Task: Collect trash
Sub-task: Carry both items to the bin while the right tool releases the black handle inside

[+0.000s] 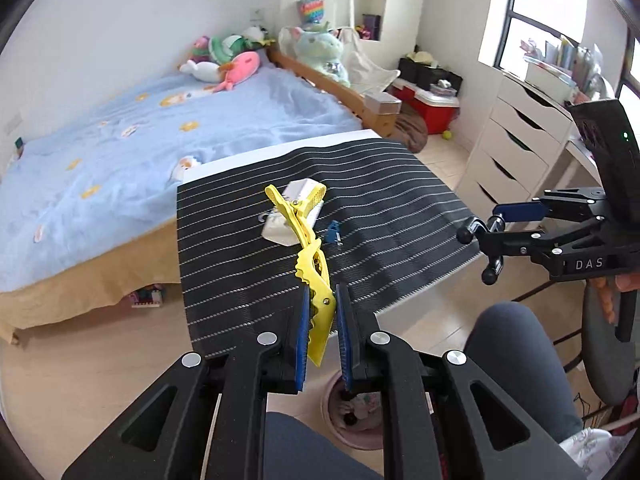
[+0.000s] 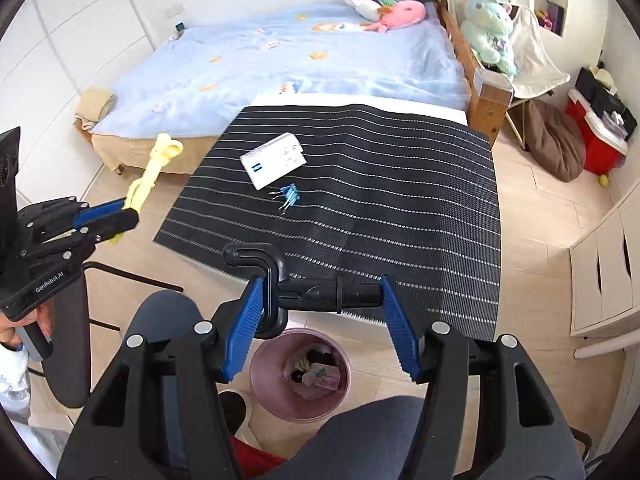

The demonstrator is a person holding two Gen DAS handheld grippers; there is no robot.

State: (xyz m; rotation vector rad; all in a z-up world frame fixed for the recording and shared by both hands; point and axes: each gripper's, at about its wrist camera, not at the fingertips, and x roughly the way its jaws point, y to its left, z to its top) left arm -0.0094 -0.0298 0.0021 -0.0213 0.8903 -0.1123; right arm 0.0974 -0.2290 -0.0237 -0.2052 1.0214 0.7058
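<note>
I count one yellow clip (image 1: 310,272) between my left fingers, one black hooked part (image 2: 304,292) between my right ones, one white box (image 2: 273,162) and one blue binder clip (image 2: 290,197) ahead, one pink bin (image 2: 264,376) below.

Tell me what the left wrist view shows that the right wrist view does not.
Only the left wrist view shows the window. Only the right wrist view shows the pile of folded cloth at the bed's corner. Both show the yellow clip in the left gripper, the black part in the right gripper, the striped mat, the white box and the pink bin.
</note>
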